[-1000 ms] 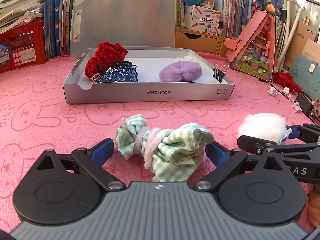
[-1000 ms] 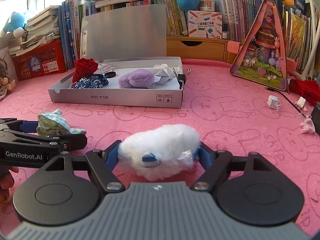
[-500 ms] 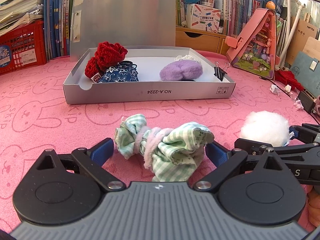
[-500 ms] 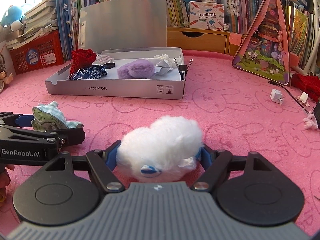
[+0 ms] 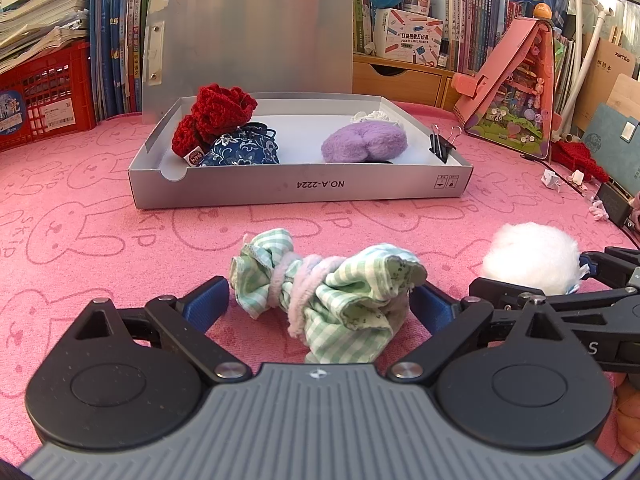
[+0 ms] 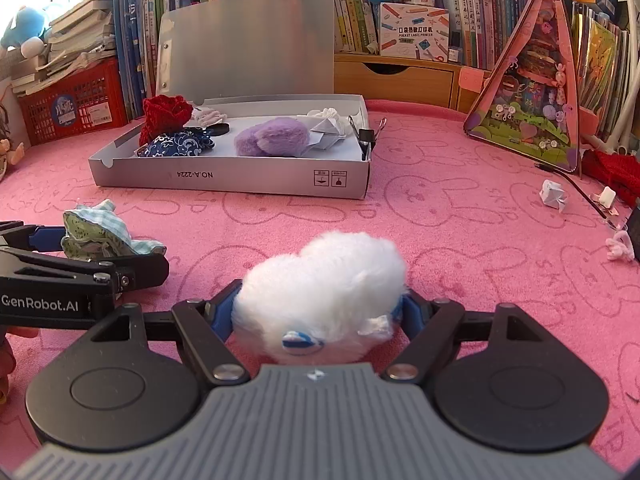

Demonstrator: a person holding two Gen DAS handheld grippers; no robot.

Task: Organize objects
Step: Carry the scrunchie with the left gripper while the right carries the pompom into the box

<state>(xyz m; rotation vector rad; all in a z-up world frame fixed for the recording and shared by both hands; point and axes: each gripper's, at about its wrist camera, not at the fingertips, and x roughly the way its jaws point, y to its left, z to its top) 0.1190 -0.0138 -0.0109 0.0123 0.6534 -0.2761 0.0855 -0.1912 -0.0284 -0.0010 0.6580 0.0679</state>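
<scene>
Left gripper (image 5: 320, 304) spread wide, right gripper (image 6: 318, 312) clamped

Both cameras sit low over the pink bunny mat (image 5: 100, 236), each riding behind its own gripper and looking forward along the fingers toward the bookshelves. The left wrist view faces the open grey box (image 5: 300, 190) squarely at twelve o'clock, fairly near. The right wrist view stands further right, so the grey box (image 6: 240, 180) falls toward eleven o'clock. Both views share the box, the shelves and the pink triangular playhouse (image 5: 516, 92) (image 6: 532, 92) at about two o'clock.
</scene>
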